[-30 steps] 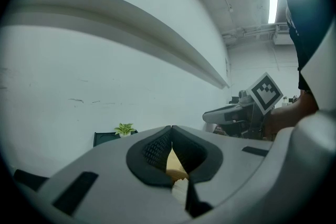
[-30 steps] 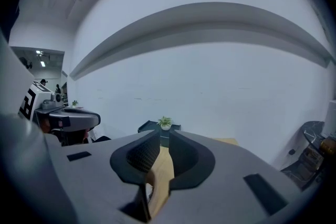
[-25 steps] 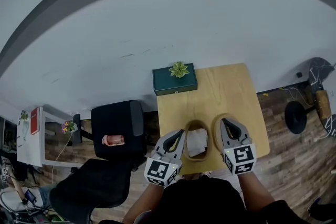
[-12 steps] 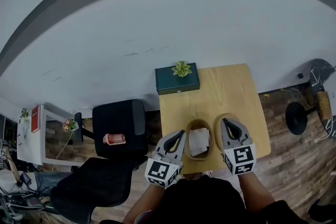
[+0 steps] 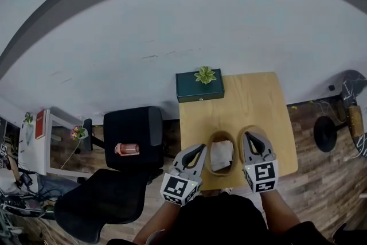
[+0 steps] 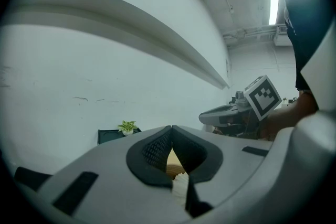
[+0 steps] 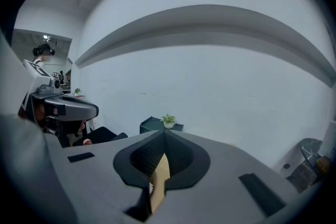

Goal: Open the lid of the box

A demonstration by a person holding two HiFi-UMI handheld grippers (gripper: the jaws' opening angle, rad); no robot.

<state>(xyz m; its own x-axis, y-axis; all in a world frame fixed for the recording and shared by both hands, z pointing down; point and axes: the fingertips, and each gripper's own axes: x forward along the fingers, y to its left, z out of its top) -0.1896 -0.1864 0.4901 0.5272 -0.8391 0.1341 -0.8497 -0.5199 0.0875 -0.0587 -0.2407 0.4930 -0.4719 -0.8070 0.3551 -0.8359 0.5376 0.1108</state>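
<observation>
An oval wooden box point(image 5: 219, 170) stands open near the front edge of the wooden table point(image 5: 252, 100), with white paper point(image 5: 221, 155) inside. My left gripper point(image 5: 200, 150) is at the box's left side, shut on its rim; in the left gripper view point(image 6: 171, 128) wood and white paper show between the jaws. The oval lid point(image 5: 239, 149) is off the box, just to its right. My right gripper point(image 5: 250, 137) is shut on it, and a thin wooden edge point(image 7: 157, 176) sits between the jaws in the right gripper view point(image 7: 164, 132).
A dark green case point(image 5: 199, 89) with a small potted plant point(image 5: 205, 74) sits at the table's far left corner, against the white wall. Two black chairs point(image 5: 132, 137) stand left of the table. A round stand base point(image 5: 327, 132) is on the wood floor at right.
The head view has drifted a little, so the table sits further right in it. Both grippers, the box and the lid keep their places relative to each other.
</observation>
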